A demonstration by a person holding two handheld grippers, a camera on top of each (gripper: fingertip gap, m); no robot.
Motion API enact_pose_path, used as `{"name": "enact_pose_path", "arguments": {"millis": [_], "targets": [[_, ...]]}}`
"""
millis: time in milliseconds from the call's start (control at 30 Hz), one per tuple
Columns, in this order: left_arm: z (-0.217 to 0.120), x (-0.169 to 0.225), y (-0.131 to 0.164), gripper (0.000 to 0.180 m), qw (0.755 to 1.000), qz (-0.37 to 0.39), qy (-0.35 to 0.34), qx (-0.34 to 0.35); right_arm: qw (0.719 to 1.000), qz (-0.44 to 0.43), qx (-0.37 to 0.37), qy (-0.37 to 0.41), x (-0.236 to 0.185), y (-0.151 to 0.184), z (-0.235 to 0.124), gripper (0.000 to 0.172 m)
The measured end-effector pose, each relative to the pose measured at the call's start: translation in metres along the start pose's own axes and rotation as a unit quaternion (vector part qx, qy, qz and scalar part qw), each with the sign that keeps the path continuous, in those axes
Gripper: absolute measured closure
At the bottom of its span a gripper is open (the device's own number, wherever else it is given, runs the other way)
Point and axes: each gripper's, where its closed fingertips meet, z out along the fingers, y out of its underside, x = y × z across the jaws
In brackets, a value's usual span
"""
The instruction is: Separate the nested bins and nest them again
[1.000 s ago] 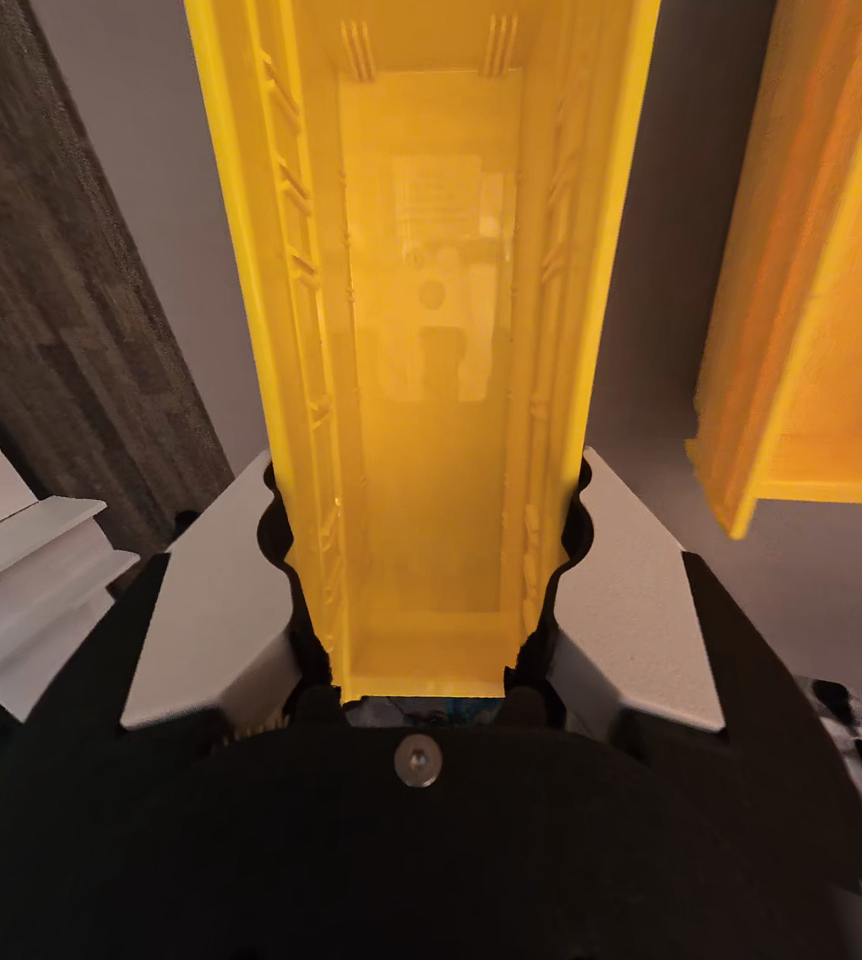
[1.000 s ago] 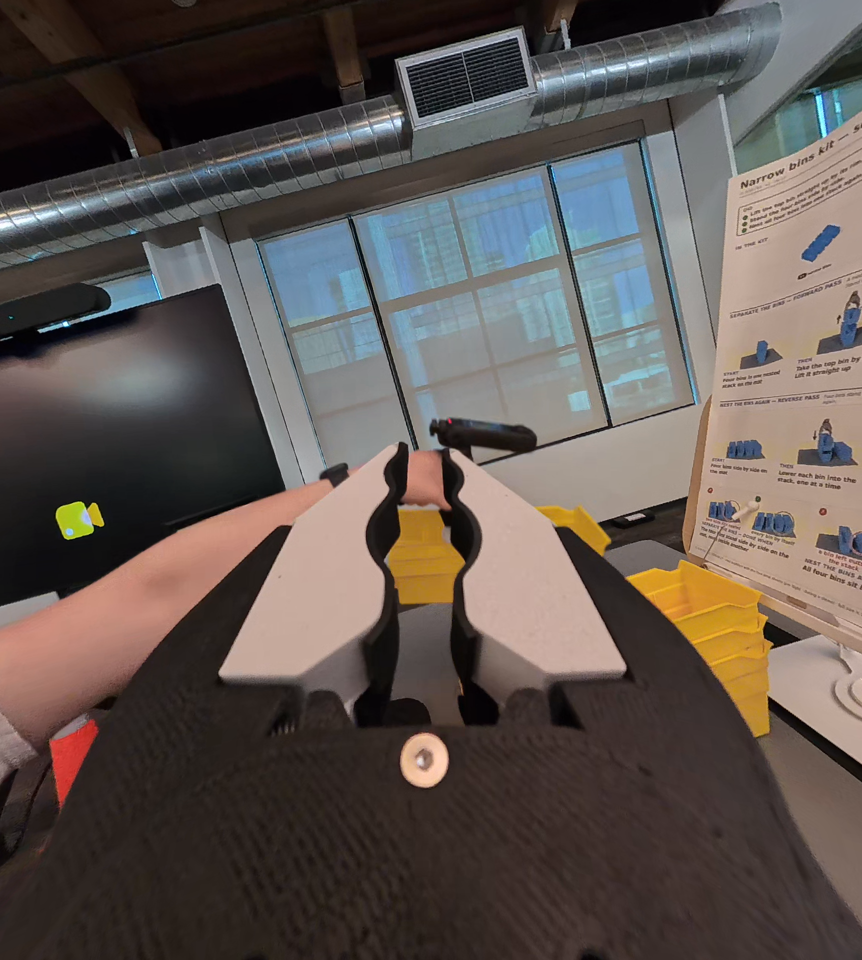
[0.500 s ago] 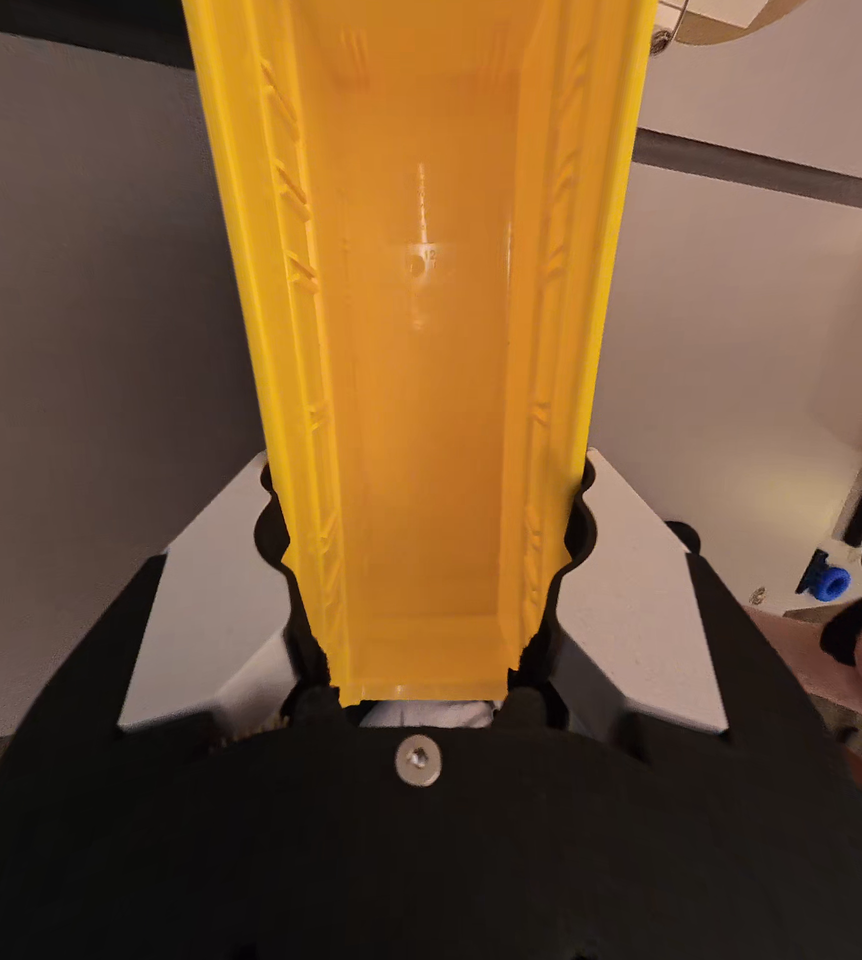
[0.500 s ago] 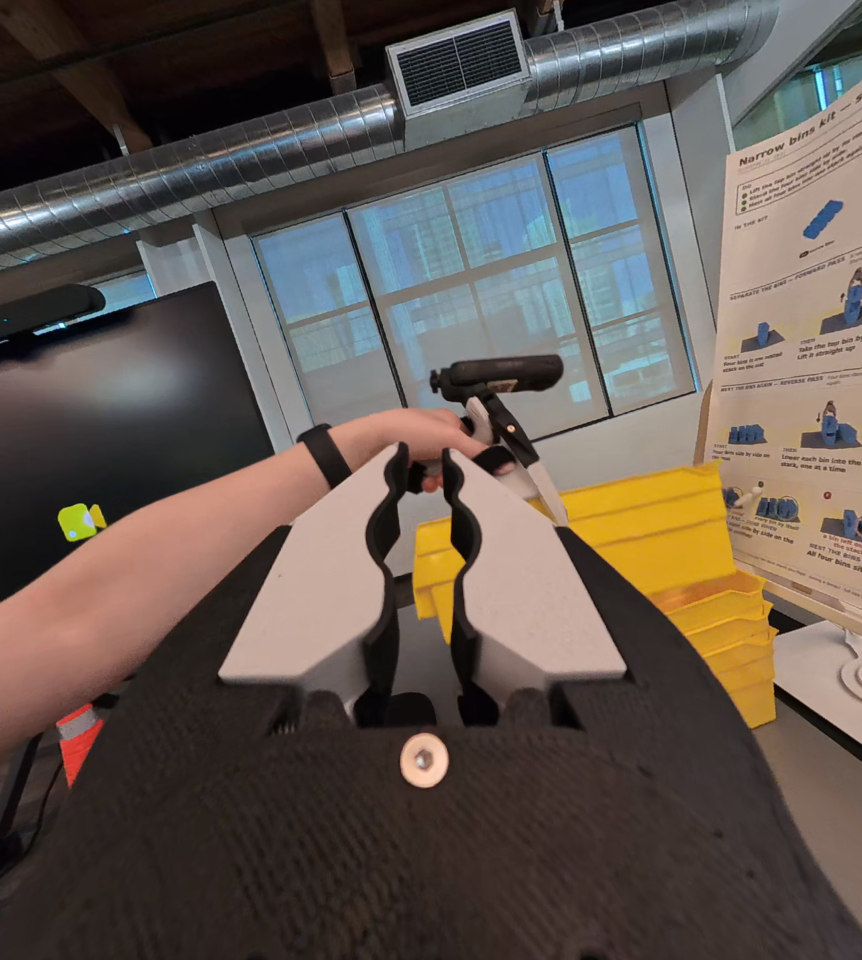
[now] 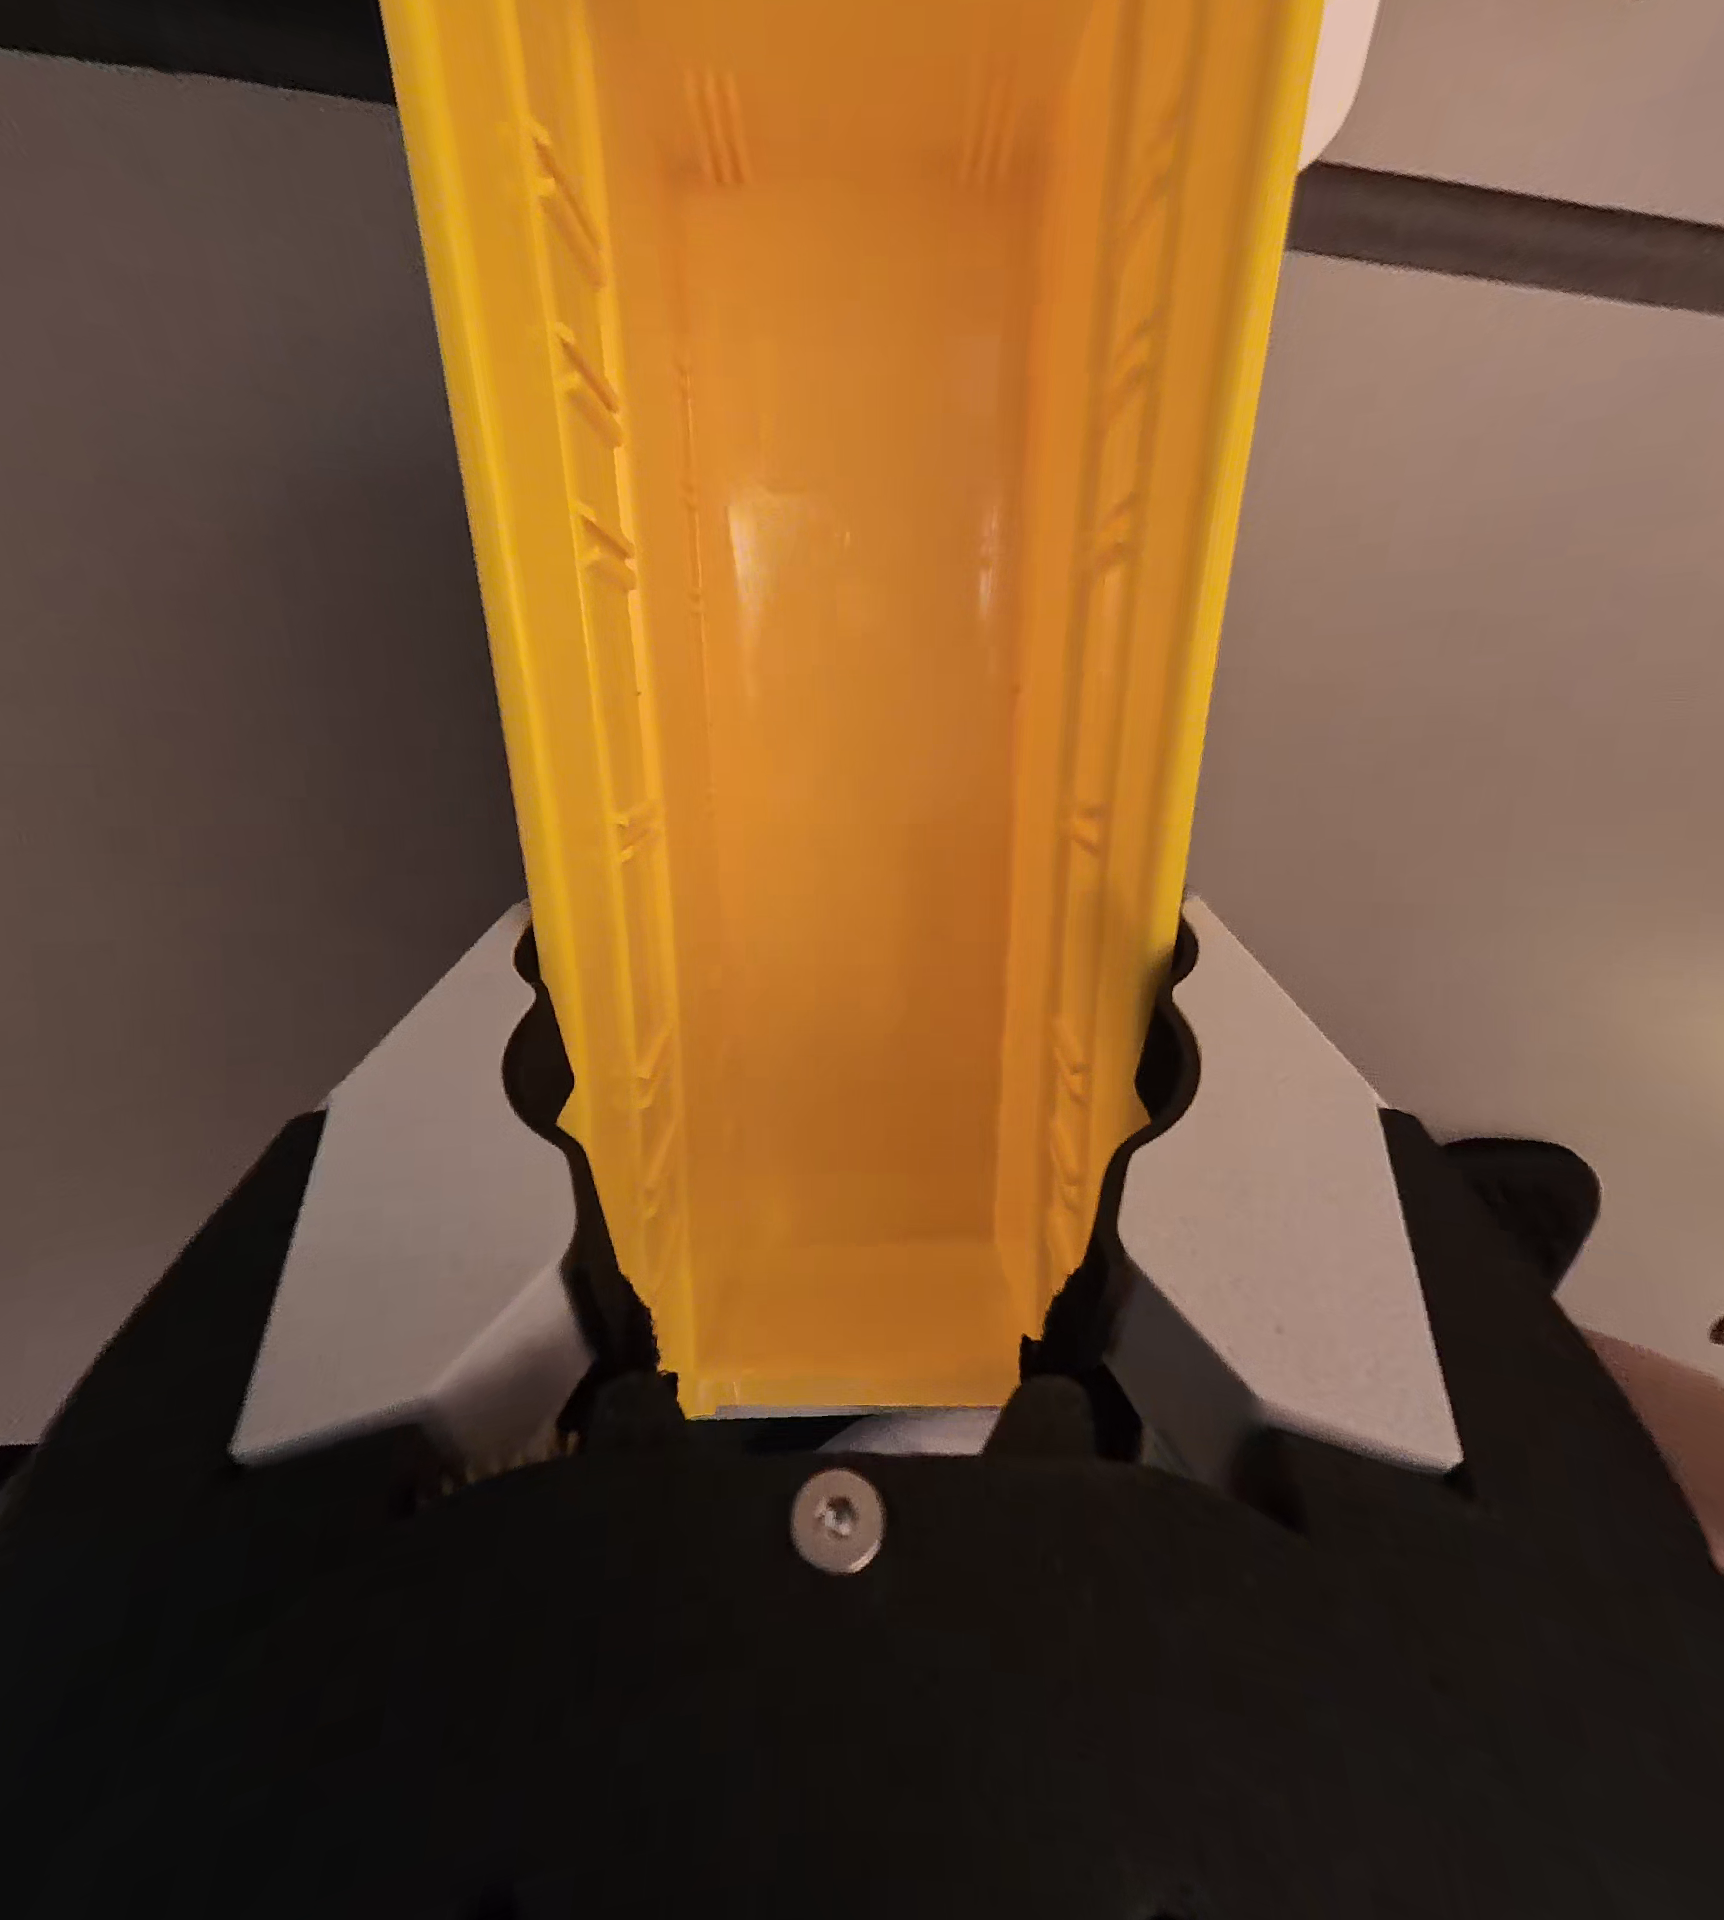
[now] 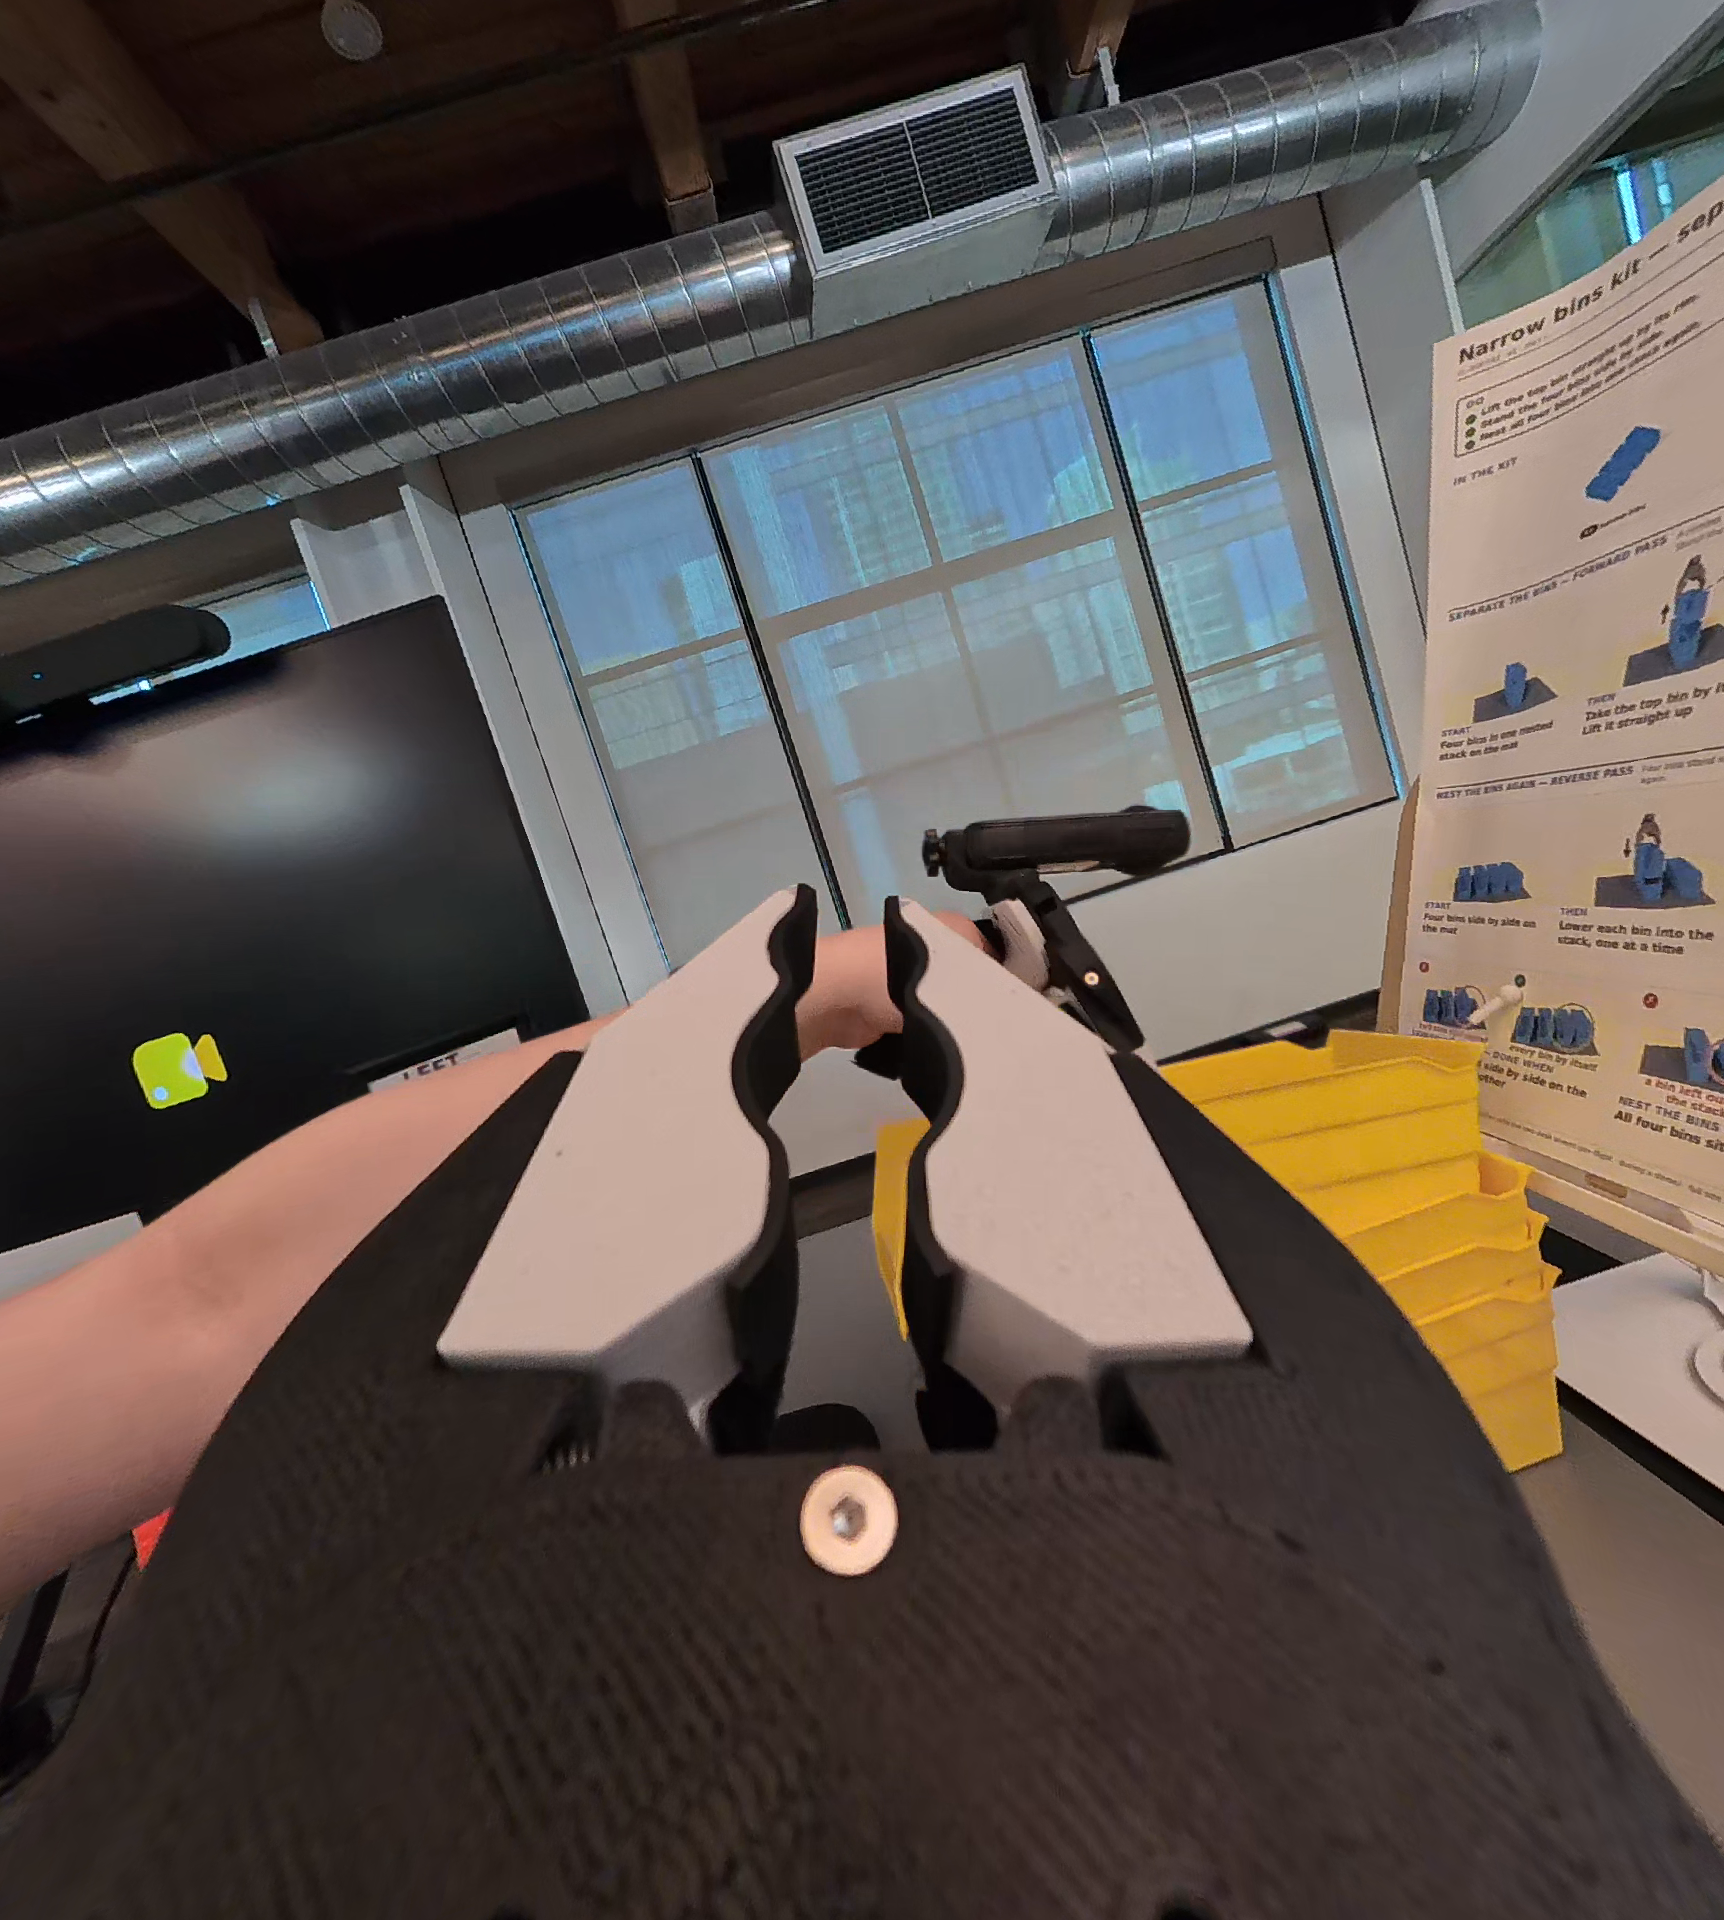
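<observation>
Between the left gripper's [image 5: 853, 935] widely spread fingers [image 5: 1284, 1122] sits a long yellow bin [image 5: 853, 623], its near end deep at the base of the fingers and its open inside facing the camera. Both black pads press on the outer sides of its rim, so the bin is clamped lengthwise and runs straight out past the fingertips. Beyond and to either side of it lies the grey desk [image 5: 162, 623].

On the right gripper [image 6: 845, 914], the fingers [image 6: 1066, 1174] stand only a narrow slit apart with nothing between the pads. Just past those fingertips a person's forearm [image 6: 214, 1278] crosses from the left, the hand partly hidden behind the fingers. Right of the fingers, a stack of yellow bins [image 6: 1409, 1226] stands nested on the desk. Farther right of the stack leans an instruction board [image 6: 1616, 727]. Far beyond the fingertips are a dark monitor [image 6: 214, 883] to the left and a large window [image 6: 941, 623] straight ahead.
</observation>
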Motion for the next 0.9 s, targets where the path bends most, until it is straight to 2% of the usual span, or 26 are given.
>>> {"name": "enact_pose_path", "arguments": {"millis": [233, 467, 567, 900], "targets": [[0.022, 0.0, -0.004, 0.067, 0.999, 0.025, -0.025, 0.031, 0.999, -0.003, -0.037, -0.009, -0.001, 0.011, 0.003, 0.159], [0.042, -0.001, -0.005, 0.061, 0.997, 0.035, -0.032, 0.067, 0.999, 0.007, -0.036, -0.002, 0.002, 0.013, 0.005, 0.159], [0.049, -0.002, 0.001, 0.054, 0.997, 0.043, -0.039, 0.055, 0.999, 0.009, -0.046, 0.001, 0.004, 0.019, 0.007, 0.159], [0.051, -0.001, 0.002, 0.058, 0.996, 0.058, -0.039, 0.051, 0.997, 0.019, -0.075, 0.008, 0.011, 0.033, 0.013, 0.157]]}}
